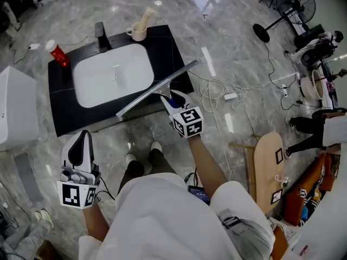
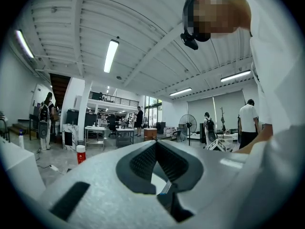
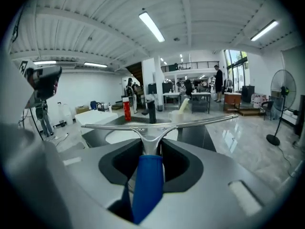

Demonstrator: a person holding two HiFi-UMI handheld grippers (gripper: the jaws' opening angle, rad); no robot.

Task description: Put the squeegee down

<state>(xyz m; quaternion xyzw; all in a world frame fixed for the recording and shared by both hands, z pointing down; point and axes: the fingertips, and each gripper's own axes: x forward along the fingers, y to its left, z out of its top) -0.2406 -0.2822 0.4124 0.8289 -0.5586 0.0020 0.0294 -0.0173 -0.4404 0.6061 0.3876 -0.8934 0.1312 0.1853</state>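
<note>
Blue-handled squeegee (image 1: 157, 88) at the desk (image 1: 171, 45) corner
Right claw (image 1: 170, 98) clamps its handle; left claw (image 1: 84, 137) pinched shut, empty, beside the desk.

A black table (image 1: 165, 45) carries a white sink basin (image 1: 114, 76) set into its middle. A black faucet (image 1: 101, 37) stands at the far edge behind the basin. A red bottle (image 1: 57, 53) is near the far left corner. A pale cup (image 1: 139, 34) holding a brush (image 1: 147, 17) sits toward the far right corner. White cables (image 1: 217, 92) lie on the marble floor (image 1: 227, 31) off the table's right edge. A standing fan (image 1: 290, 7) is further off.
</note>
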